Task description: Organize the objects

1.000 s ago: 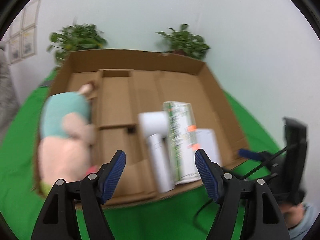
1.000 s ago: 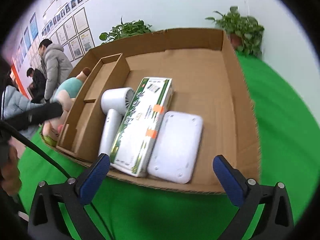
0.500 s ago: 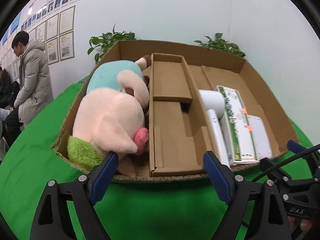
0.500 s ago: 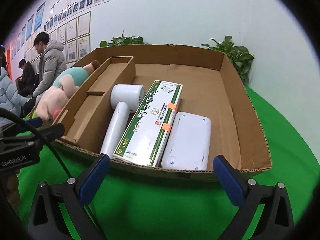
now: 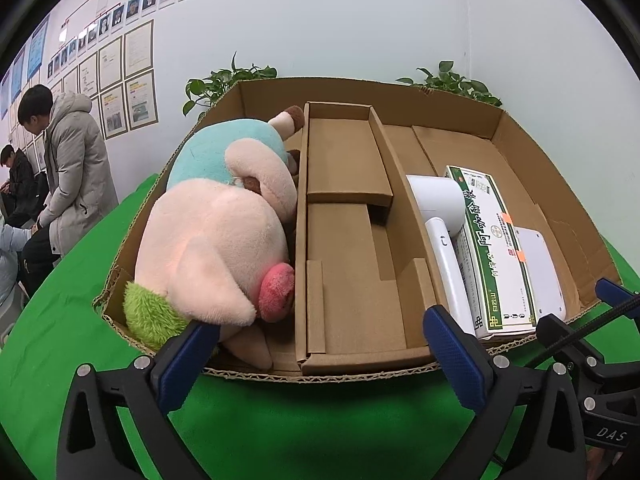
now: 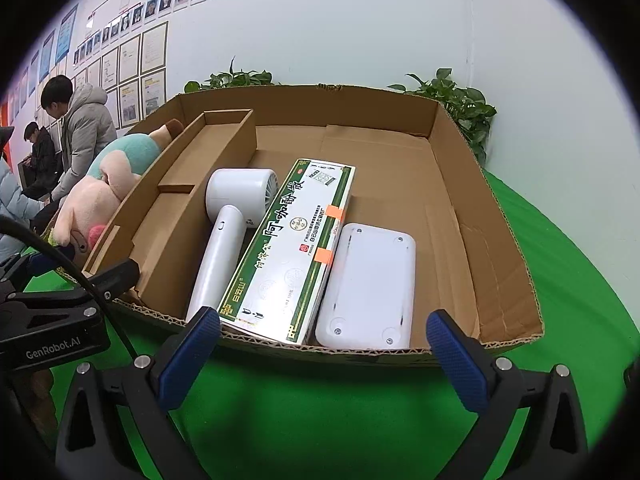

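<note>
Left tool [image 5: 320,344] opening wider, empty, now lower at box [image 5: 400,96]; right tool [image 6: 324,344] agape.

Left gripper [image 5: 320,354], right gripper [image 6: 324,354]: black frames, silver screws, ribbed blue fingers [image 5: 452,354]; black cable; white "GenRobot.AI" and "DAS" markings

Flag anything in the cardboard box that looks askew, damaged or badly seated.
The plush toy overfills the left compartment, bulging above the cardboard box rim. The box's near edge is ragged and torn. The hair dryer, green-and-white carton and white device lie neatly side by side.
</note>
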Demonstrator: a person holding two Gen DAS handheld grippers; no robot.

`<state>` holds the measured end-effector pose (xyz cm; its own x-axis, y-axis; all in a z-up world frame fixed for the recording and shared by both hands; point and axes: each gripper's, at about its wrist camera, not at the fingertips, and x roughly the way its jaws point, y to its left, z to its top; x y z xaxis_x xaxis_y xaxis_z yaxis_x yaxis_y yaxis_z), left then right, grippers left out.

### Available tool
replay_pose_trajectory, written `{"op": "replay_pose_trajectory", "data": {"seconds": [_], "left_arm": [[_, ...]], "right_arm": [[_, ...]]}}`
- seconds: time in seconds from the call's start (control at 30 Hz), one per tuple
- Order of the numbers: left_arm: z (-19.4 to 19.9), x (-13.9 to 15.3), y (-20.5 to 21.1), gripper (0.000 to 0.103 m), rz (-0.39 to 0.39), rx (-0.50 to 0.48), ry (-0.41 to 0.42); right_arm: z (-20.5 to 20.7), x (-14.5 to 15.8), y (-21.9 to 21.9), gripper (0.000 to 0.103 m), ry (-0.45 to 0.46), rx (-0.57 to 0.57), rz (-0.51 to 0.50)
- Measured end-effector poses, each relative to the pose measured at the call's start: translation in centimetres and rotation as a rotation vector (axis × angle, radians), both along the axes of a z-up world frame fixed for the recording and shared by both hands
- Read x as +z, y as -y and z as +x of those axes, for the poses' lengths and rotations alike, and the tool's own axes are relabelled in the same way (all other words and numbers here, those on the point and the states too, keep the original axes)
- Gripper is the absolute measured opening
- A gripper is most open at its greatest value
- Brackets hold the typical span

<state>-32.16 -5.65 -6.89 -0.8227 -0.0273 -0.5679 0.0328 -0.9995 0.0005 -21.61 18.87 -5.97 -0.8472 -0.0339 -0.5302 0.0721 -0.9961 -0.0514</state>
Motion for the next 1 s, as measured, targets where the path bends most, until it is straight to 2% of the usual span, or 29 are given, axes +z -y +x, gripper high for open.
{"op": "replay_pose_trajectory", "data": {"seconds": [1.0], "left_arm": [[-0.15, -0.10, -0.44, 0.103, 0.004, -0.001, 0.001]], "right_arm": [[0.04, 0.01, -0.03, 0.103, 0.002, 0.001, -0.001]]}}
